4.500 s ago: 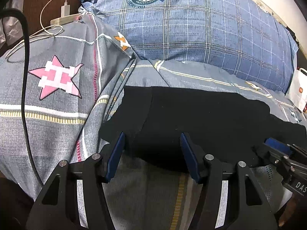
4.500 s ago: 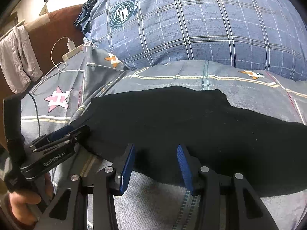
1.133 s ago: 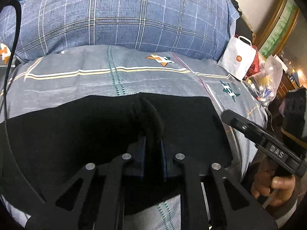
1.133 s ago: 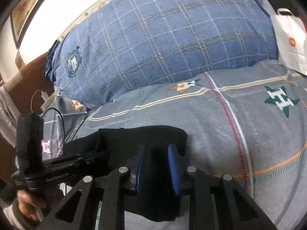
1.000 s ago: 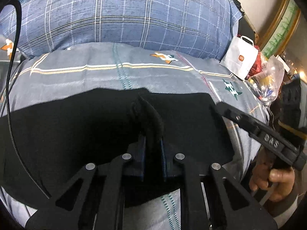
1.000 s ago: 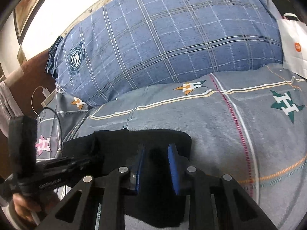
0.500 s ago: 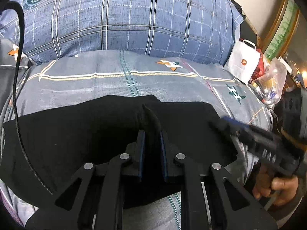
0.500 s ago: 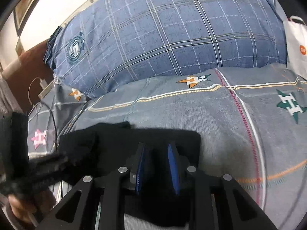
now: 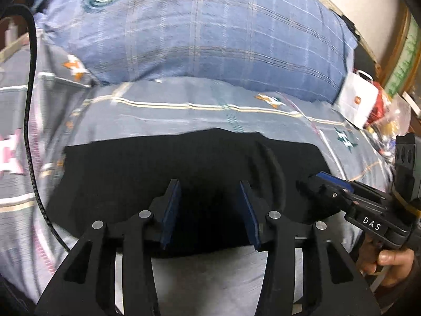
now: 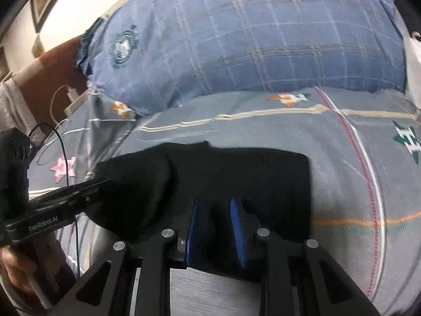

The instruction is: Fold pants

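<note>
The black pants [image 9: 147,166] lie folded in a broad rectangle on the grey bedspread [image 9: 184,113]. My left gripper [image 9: 210,200] is open over their near edge, with nothing between its blue pads. A raised crease of cloth [image 9: 273,168] stands just right of it. In the right wrist view the pants [image 10: 263,173] lie flat, and my right gripper [image 10: 214,210] hovers over their near edge with the pads parted and nothing clamped. Each gripper shows in the other's view, the right one [image 9: 326,184] at the pants' right edge and the left one [image 10: 86,192] at the left.
A large blue plaid pillow [image 9: 200,34] lies across the back of the bed. A white paper bag [image 9: 355,100] and plastic bags sit at the right edge. A charger and white cable [image 10: 71,97] lie at the far left, and a black cable [image 9: 29,105] hangs down there.
Both grippers have opened and let go of the pants. The cloth now lies folded flat on the bed, and both grippers have drawn back a little toward the near edge.
</note>
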`<state>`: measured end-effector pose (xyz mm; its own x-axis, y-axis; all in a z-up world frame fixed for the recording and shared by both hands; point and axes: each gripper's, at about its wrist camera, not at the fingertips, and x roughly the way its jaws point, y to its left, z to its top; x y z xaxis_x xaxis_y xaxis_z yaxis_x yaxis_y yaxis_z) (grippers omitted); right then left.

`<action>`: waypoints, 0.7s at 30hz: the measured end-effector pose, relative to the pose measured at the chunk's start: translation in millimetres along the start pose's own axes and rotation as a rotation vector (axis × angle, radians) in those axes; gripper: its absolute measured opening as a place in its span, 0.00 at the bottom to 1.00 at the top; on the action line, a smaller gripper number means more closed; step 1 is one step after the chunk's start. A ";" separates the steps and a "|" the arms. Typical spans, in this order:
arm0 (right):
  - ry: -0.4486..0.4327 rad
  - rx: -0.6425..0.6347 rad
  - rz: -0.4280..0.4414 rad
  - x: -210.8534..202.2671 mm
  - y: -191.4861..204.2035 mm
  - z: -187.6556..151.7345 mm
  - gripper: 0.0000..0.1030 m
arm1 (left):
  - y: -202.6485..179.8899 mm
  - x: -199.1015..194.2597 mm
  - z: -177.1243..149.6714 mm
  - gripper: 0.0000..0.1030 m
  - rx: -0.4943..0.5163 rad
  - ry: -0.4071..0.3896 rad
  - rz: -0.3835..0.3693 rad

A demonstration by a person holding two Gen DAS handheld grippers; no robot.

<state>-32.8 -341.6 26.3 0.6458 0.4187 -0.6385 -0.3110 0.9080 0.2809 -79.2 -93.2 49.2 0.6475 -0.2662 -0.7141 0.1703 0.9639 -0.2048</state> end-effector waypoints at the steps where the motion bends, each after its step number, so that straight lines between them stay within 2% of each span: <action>1: 0.009 -0.011 0.006 3.6 6.6 1.2 0.24 | 4.7 -4.5 -0.8 0.43 -0.006 -0.007 0.013; 4: 0.019 -0.028 0.030 12.5 23.2 5.9 0.24 | 23.1 -19.3 -6.1 0.45 -0.033 -0.026 0.067; 6: 0.023 -0.048 0.061 19.4 37.9 10.7 0.24 | 38.3 -27.6 -10.6 0.50 -0.061 -0.042 0.101; 11: 0.066 -0.083 0.072 49.1 61.5 14.3 0.27 | 66.1 -36.8 -22.9 0.50 -0.124 -0.056 0.166; 14: 0.107 -0.079 0.051 68.9 63.8 6.4 0.27 | 75.6 -35.4 -27.2 0.50 -0.145 -0.053 0.179; 21: 0.061 -0.089 0.036 44.6 65.4 10.6 0.31 | 88.2 -23.3 -30.7 0.50 -0.196 -0.039 0.169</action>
<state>-16.9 -263.4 23.8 0.5903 0.4464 -0.6725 -0.3957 0.8862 0.2410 -102.1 -2.4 27.2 0.6832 -0.0976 -0.7237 -0.0872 0.9730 -0.2136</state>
